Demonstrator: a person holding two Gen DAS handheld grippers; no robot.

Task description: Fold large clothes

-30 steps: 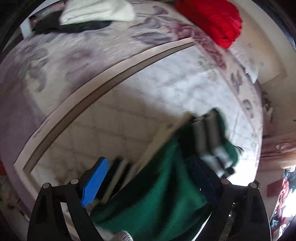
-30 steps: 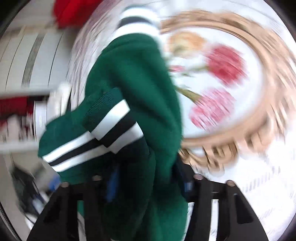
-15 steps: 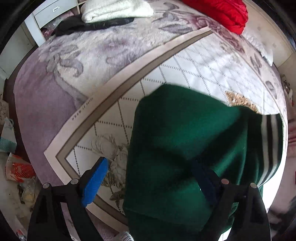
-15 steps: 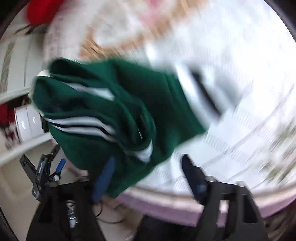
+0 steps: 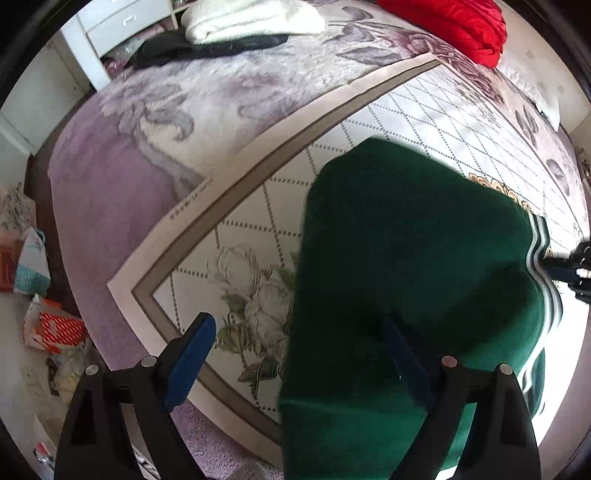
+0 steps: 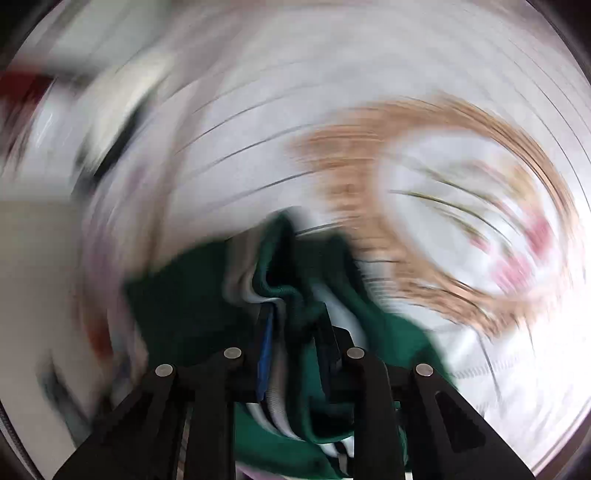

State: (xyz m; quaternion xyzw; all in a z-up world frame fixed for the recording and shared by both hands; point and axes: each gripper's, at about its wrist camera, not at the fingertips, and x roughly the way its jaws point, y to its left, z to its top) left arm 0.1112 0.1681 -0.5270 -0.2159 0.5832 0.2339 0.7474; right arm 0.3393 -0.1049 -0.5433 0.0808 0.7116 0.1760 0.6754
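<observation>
**A:** What's in front of me, biggest first?

**B:** The bed (image 5: 155, 173) with its purple floral blanket, then the pale quilted spread (image 5: 369, 122) laid over it. On that spread lies the green garment (image 5: 399, 258), partly draped, its striped ribbed hem (image 5: 543, 258) at the far right edge of the left wrist view. A red bundle (image 5: 454, 22) and a white folded piece (image 5: 251, 14) sit well apart, near the head of the bed.

**A:** And my 2 grippers?

**B:** The left gripper (image 5: 295, 354) hangs spread wide over the garment's near edge — nothing pinched. On the right gripper (image 6: 295, 332) the jaws are closing, with bunched green cloth and striped rib between them; it looks clamped, though that view is badly smeared.

**A:** How will it handle?

**B:** I'd judge it soft, thick knit — limp, a bit heavy, not slippery. It will sag and bunch if I take it mid-panel. Better to pinch hem corners or the firmer ribbed band, 1 layer at a time.
</observation>
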